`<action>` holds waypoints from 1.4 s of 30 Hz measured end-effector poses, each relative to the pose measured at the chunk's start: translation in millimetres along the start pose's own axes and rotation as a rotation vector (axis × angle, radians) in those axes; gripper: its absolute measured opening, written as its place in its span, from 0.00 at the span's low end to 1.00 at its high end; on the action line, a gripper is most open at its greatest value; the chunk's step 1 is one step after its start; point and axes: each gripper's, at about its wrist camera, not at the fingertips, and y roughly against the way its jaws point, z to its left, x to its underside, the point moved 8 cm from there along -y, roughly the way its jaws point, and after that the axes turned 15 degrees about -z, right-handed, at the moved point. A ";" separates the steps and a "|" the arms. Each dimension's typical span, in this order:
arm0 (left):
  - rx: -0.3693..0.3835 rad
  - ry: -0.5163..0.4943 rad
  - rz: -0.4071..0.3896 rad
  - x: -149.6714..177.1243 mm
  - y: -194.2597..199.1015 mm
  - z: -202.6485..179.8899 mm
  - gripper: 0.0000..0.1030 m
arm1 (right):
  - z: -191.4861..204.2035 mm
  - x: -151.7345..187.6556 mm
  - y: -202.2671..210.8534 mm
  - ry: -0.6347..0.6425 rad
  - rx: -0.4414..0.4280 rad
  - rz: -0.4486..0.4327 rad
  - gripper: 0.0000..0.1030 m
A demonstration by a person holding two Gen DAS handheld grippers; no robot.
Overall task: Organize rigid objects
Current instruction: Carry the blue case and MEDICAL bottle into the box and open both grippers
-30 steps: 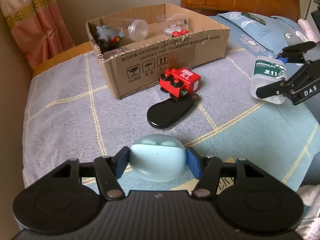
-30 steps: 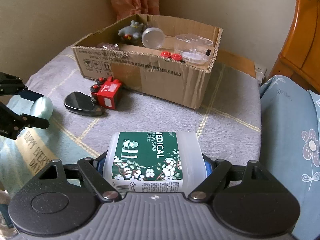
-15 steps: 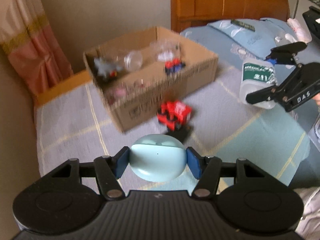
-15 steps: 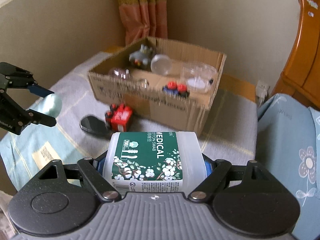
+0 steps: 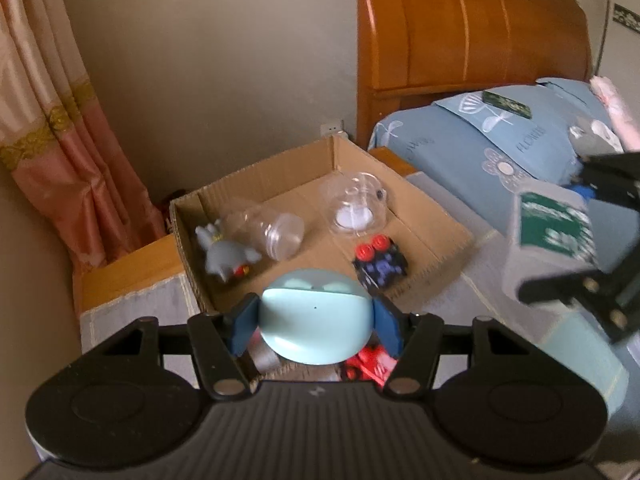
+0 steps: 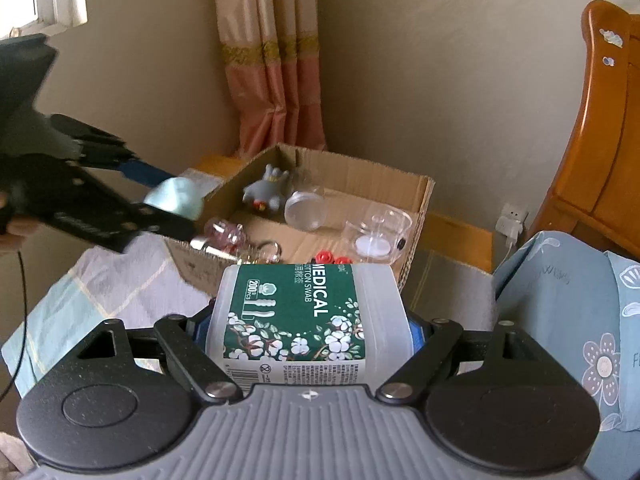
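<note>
My left gripper [image 5: 315,318] is shut on a pale blue rounded case [image 5: 316,320] and hangs above the near edge of the open cardboard box [image 5: 432,204]. In the right wrist view the same case [image 6: 176,197] hovers at the box's left corner [image 6: 224,190]. A white cotton swab tub with a green label [image 6: 308,316] sits between the pads of my right gripper [image 6: 310,322], which is shut on it, in front of the box. That tub [image 5: 548,240] appears at the right of the left wrist view. A red toy vehicle [image 5: 370,362] lies under the left gripper, mostly hidden.
The box holds a grey toy figure [image 5: 224,254], a clear cup [image 5: 276,230], a clear round container [image 5: 356,204], a dark toy car with red wheels [image 5: 380,262] and pink glass items [image 6: 224,236]. A blue pillow [image 5: 480,148], wooden headboard [image 5: 460,40] and curtain [image 6: 272,60] surround it.
Both grippers have risen and moved toward the box with their loads. The left one now looks down into the box; the black object and red toy have slid under it.
</note>
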 end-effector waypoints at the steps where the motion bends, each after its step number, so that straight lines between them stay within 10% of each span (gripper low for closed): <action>1: -0.005 0.001 0.003 -1.6 -5.3 2.1 0.59 | -0.6 -1.7 0.9 -0.003 0.000 -0.004 0.84; 11: -0.073 0.062 0.033 3.9 -46.9 20.7 0.59 | -2.0 -7.2 5.7 -0.001 0.017 -0.013 0.84; 15: -0.089 0.067 0.051 8.6 -50.8 25.5 0.84 | -1.2 -7.5 4.4 -0.002 0.020 -0.009 0.84; 28: -0.098 -0.027 -0.043 28.8 15.7 6.8 0.95 | 0.4 -19.4 -31.4 -0.031 0.030 0.027 0.84; 42: -0.151 0.089 -0.060 66.6 76.9 4.3 0.95 | 6.5 -40.4 -130.8 -0.146 0.075 0.131 0.84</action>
